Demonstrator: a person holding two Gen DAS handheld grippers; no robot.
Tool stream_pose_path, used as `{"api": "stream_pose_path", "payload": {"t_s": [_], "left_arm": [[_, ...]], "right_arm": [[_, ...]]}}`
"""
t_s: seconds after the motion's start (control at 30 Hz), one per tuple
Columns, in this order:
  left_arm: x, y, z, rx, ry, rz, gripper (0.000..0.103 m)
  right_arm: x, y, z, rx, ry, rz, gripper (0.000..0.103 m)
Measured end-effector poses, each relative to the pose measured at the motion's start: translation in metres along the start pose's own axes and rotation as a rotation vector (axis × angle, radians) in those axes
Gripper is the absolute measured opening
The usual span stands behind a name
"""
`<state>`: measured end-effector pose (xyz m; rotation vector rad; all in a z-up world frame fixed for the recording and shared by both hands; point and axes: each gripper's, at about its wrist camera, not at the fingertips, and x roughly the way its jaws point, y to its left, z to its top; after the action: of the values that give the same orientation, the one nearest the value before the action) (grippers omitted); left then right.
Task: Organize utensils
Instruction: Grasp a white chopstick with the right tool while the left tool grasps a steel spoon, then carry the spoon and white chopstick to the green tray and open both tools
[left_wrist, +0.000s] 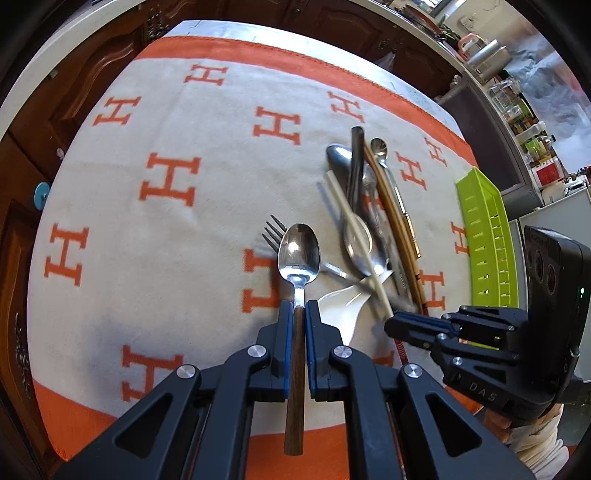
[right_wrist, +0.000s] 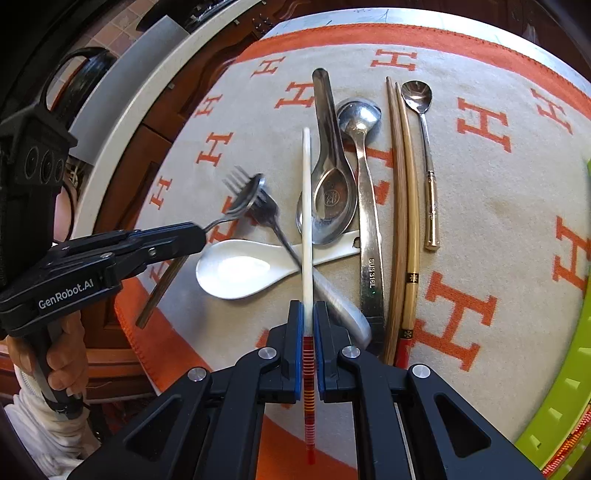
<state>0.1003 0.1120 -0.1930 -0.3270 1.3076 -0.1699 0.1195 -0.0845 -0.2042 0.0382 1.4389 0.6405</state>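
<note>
Each hand has picked one piece out of the jumble. The left tongs (left_wrist: 298, 308) are clenched on the wood-handled spoon (left_wrist: 298, 254), gripped at the neck where metal meets wood, so the bowl sticks out ahead and the handle trails back between the arms; it looks lifted clear of the cloth, over the fork (right_wrist: 264, 208). The right tongs (right_wrist: 307, 314) are clenched on a white chopstick (right_wrist: 306, 206) near its red-banded end, its long tip reaching out over the pile. Holding near one end like that lets each piece be drawn out lengthwise without dragging its neighbours, I'd guess.

The rest lie close together on the table's orange-and-cream cloth (right_wrist: 480, 206), mostly parallel, some crossing. Counting there: one fork, one white ceramic spoon (right_wrist: 240, 271) under the fork's handle, one steel soup spoon (right_wrist: 332, 173), one long steel spoon (right_wrist: 364, 155) beside it, two brown chopsticks (right_wrist: 402, 206) touching each other, and one small spoon with a gold handle (right_wrist: 424, 147) just beyond them. A blurred pale piece near the right tongs may be a second white chopstick; I can't be sure.

A green slotted tray (left_wrist: 487, 236) sits off to the right of the pile, likely where the sorted pieces belong.
</note>
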Motion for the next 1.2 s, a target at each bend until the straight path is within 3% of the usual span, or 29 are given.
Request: {"api": "stream_pose_path", "payload": {"t_s": [0.47, 0.87, 0.93, 1.2], "left_arm": [[0.022, 0.014, -0.010, -0.024, 0.075, 0.055, 0.005], [0.026, -0.005, -0.008, 0.072, 0.060, 0.138, 0.005], [0.024, -0.001, -0.009, 0.058, 0.044, 0.128, 0.004], [-0.002, 0.013, -0.023, -0.031, 0.000, 0.076, 0.004]], "right_arm": [[0.015, 0.016, 0.001, -0.032, 0.032, -0.063, 0.007], [0.022, 0.028, 0.004, -0.064, 0.017, -0.116, 0.011], [0.024, 0.031, 0.003, -0.078, 0.005, -0.129, 0.006], [-0.002, 0.023, -0.007, -0.025, -0.080, -0.047, 0.005]]}}
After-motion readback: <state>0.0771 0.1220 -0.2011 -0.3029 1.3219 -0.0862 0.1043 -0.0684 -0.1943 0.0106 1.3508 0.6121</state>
